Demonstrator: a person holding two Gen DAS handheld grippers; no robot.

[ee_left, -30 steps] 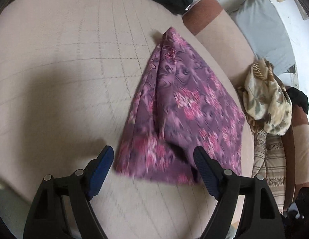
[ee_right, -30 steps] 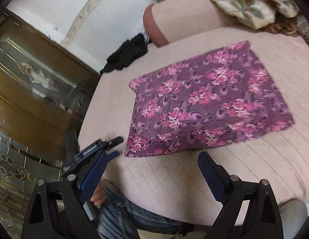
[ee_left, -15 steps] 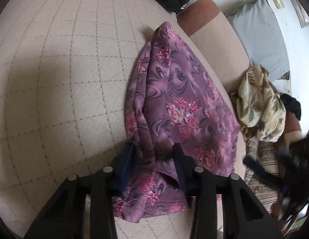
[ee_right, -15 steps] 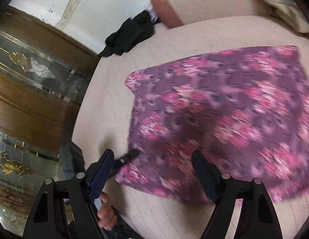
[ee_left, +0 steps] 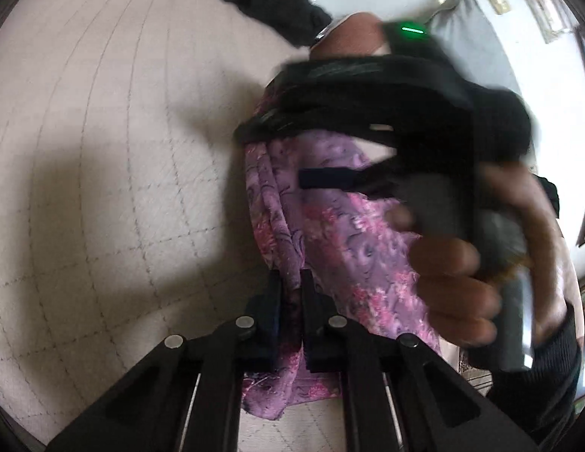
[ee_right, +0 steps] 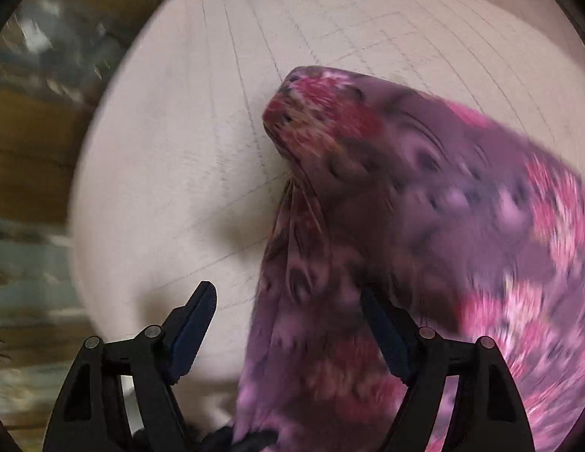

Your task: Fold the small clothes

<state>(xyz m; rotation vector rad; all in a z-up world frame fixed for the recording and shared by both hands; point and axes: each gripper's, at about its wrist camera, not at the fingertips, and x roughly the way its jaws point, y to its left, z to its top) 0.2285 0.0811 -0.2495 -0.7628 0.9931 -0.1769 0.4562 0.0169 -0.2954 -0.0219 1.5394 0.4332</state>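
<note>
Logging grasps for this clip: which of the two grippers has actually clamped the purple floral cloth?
The left gripper: its jaws pinch a fold of the purple floral cloth. The right gripper stands open, its jaws just closing around the cloth.

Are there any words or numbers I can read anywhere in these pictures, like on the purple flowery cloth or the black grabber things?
None can be read. The purple flowery cloth has only a pattern, no label showing. The left gripper and right gripper show no writing. A green light glows on the blurred right device, but it is not a word.
</note>
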